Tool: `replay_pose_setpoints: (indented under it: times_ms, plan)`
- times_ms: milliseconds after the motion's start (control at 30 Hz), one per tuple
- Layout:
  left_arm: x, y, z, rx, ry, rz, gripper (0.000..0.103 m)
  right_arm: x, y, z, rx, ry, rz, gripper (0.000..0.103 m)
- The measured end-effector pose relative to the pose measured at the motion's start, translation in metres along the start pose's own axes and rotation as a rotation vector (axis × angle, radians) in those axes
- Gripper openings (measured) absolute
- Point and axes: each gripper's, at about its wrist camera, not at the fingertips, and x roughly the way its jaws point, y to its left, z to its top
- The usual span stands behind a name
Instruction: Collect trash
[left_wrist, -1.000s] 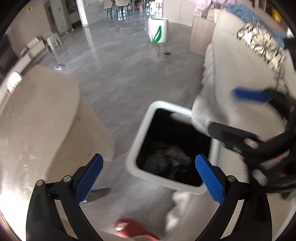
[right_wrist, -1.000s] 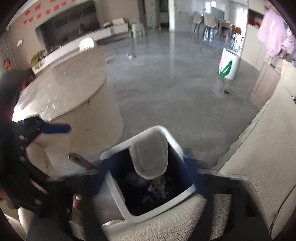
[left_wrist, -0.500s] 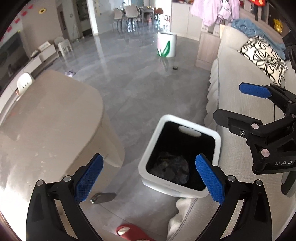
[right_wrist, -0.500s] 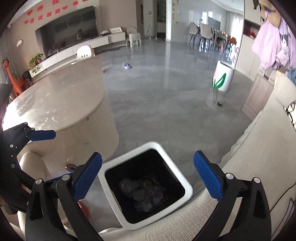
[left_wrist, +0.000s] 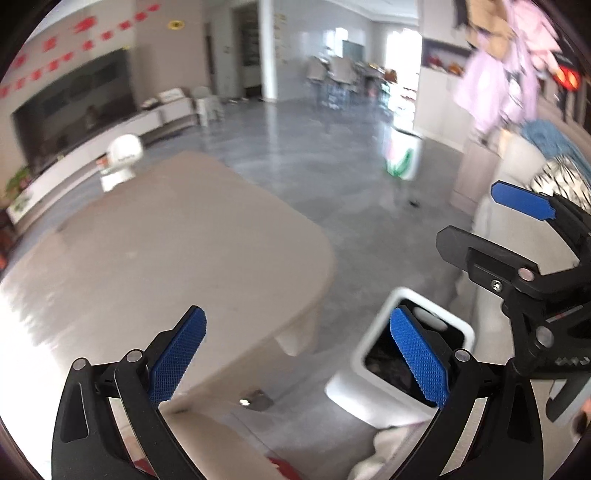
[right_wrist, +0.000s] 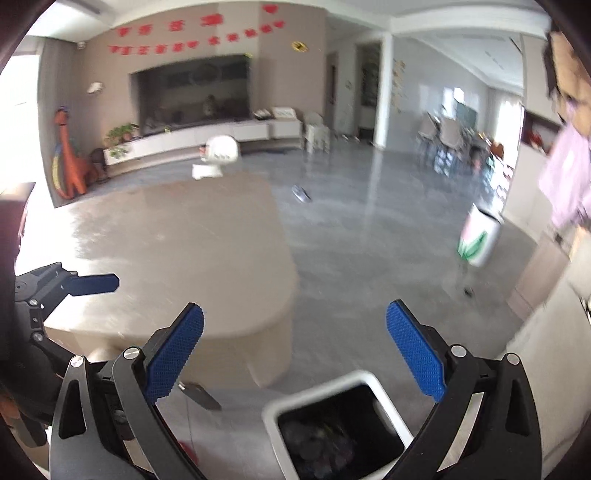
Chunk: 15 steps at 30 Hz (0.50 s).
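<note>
A white trash bin with a dark inside stands on the grey floor between the beige table and the sofa; crumpled trash lies in it. My left gripper is open and empty, raised above the table's edge and the bin. My right gripper is open and empty, above the bin. The right gripper also shows at the right of the left wrist view. The left gripper shows at the left of the right wrist view.
The beige table fills the left. A beige sofa is at the right. A white bin with a green leaf stands far off on the floor. A small object lies on the floor beyond the table.
Both grippers have lifted and tilted up away from the bin, which has dropped to the bottom of both views. More of the room and table shows. Both stay open and empty.
</note>
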Motion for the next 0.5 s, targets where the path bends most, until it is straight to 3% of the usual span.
replay_pose_setpoints:
  times_ms: [167,500]
  plan:
    - [-0.025,0.054,0.005,-0.106,-0.063,0.092,0.098,0.010,0.055,0.038,-0.082,-0.081,0.074,0.099]
    - [-0.087,0.126,0.015,-0.178,-0.203,0.301,0.098,0.014,0.139,0.088,-0.144,-0.226,0.184,0.098]
